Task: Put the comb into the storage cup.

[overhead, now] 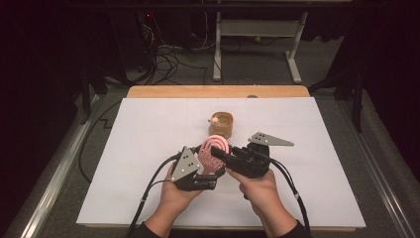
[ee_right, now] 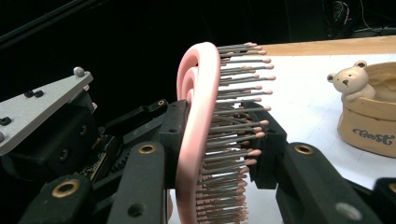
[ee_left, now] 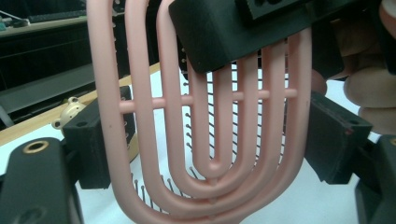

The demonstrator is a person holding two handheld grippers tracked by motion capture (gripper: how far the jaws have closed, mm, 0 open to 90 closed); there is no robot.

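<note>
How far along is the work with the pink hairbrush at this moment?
Done: the pink hairbrush is off the white mat, held up between both hands. In hand: the left tongs clamp its edges, while the right tongs are shut across its frame and bristles. Left: it is not yet set down; the bear-trimmed cup stands apart behind it.

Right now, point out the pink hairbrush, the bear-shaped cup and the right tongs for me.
pink hairbrush [ee_left: 140,140], left gripper view, on an outer loop of its frame.
bear-shaped cup [ee_right: 373,126], right gripper view, on its tan side wall.
right tongs [ee_right: 219,140], right gripper view, midway between the tips.
</note>
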